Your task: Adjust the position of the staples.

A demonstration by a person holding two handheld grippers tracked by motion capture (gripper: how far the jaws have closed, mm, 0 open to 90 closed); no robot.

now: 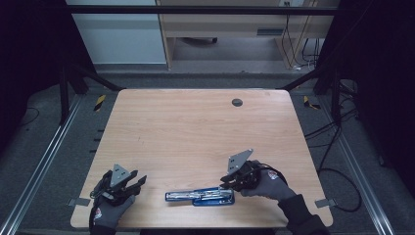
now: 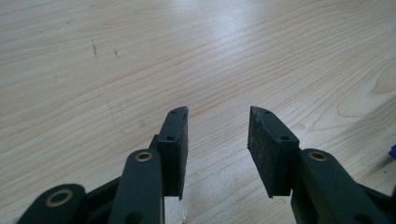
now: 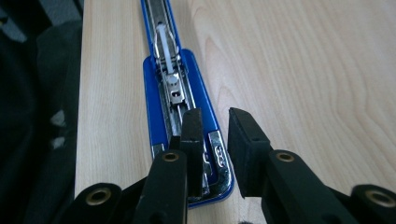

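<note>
Surface: a pale wood-grain surface (image 1: 195,132) inside a dark frame, with a small round grommet (image 1: 237,102) near its far edge and cables on the floor to the right.
Thing in hand: a blue stapler (image 1: 200,197), swung open and laid flat, lies near the front edge between the two hands; its metal staple channel faces up.
Right hand-held gripper: the right hand-held gripper (image 1: 234,180) sits over the stapler's right end. In the right gripper view (image 3: 211,140) the jaws stand apart; one pad is down over the metal channel at the hinged end, the other over the blue rim and the bare wood just beside it. The pads do not look clamped on anything.
Left hand-held gripper: the left hand-held gripper (image 1: 128,185) rests well apart from the stapler at the front left corner. In the left gripper view (image 2: 217,135) its jaws stand apart over bare wood with nothing between them.
Step, as judged: lining up a grip on the stapler's end.
Risk, grip: a pad landing on the sloped blue rim would likely slip off as the jaws shut.
Risk, pivot: a push at one end alone could swing the long open stapler.
Risk, edge: it lies close to the front edge, so a shove that way could tip it off.
</note>
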